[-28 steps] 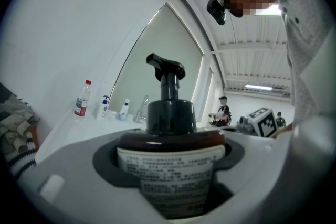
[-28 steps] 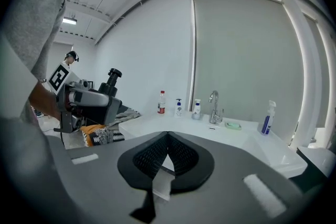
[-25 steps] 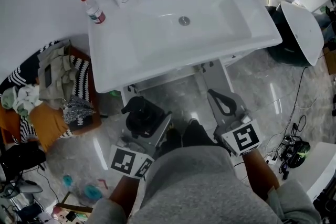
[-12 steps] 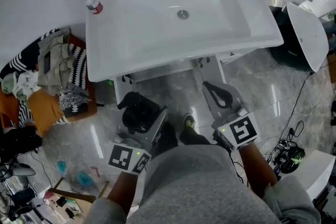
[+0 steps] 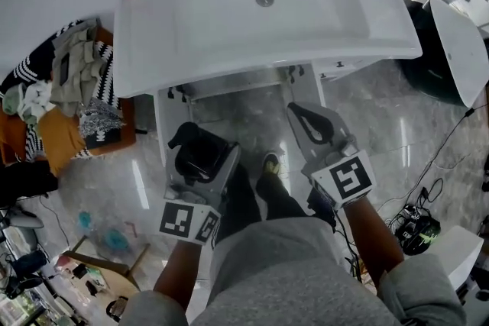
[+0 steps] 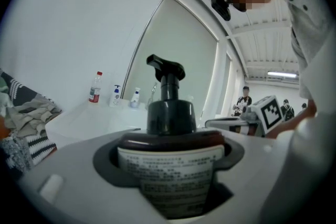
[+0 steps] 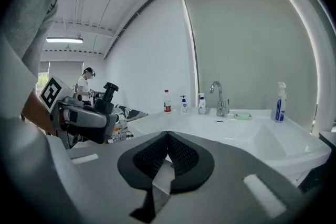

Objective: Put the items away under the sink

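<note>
Your left gripper (image 5: 202,164) clamps the pump bottle (image 6: 170,165) upright by its body, so nothing leaks. You hold it low before the sink (image 5: 229,65), facing the space underneath. Your right gripper (image 5: 306,122) is closed and empty.

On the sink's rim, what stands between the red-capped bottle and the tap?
A blue-topped pump bottle and a white-topped pump bottle, clearest in the right gripper view.
</note>
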The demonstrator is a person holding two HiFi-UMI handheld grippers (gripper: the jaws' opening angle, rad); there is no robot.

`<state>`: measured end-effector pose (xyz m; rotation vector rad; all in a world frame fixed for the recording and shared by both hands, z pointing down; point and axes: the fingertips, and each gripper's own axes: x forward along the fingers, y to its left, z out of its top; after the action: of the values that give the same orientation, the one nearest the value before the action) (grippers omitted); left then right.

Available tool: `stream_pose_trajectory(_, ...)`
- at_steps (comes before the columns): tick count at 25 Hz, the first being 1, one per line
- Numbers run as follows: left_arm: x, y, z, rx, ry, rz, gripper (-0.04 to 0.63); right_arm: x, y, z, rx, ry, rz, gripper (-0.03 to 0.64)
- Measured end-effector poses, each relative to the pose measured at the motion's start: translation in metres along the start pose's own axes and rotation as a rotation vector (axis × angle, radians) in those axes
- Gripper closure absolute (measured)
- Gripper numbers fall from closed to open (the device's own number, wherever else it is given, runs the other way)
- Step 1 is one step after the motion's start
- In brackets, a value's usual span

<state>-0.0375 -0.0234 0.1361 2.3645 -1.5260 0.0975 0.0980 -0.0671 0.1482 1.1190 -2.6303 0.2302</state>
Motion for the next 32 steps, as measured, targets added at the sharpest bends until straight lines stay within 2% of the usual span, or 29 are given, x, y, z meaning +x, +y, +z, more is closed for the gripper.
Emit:
stream_pose_trajectory(8, 0.002, 0.017, -0.044, -0.052, 0.058, 0.054, 0.235, 0.019, 0.023, -0.027, -0.018, 0.018, 0.04, 0.621)
stream_pose_trajectory(13, 0.008, 0.036, -0.071, -0.047, 0.089, 0.048, 0.235, 0.045, 0.03, -0.044, -0.011, 0.032, 0.024, 0.621)
stream_pose_trajectory(17, 0.022, 0.053, -0.109, -0.026, 0.115, 0.021, 0.235, 0.07, 0.029, -0.074, 0.045, 0.067, -0.014, 0.621)
stream_pose_trajectory(20, 0.038, 0.067, -0.144, -0.009, 0.12, 0.018, 0.235, 0.089, 0.031, -0.104, 0.08, 0.07, -0.008, 0.621)
stream_pose_trajectory(25, 0.068, 0.099, -0.211, 0.0, 0.13, 0.06, 0.235, 0.13, 0.034, -0.161, 0.019, 0.05, 0.031, 0.621)
stream_pose_trajectory(32, 0.135, 0.162, -0.32, 0.021, 0.055, 0.114, 0.235, 0.208, 0.007, -0.277, -0.012, -0.012, 0.021, 0.621)
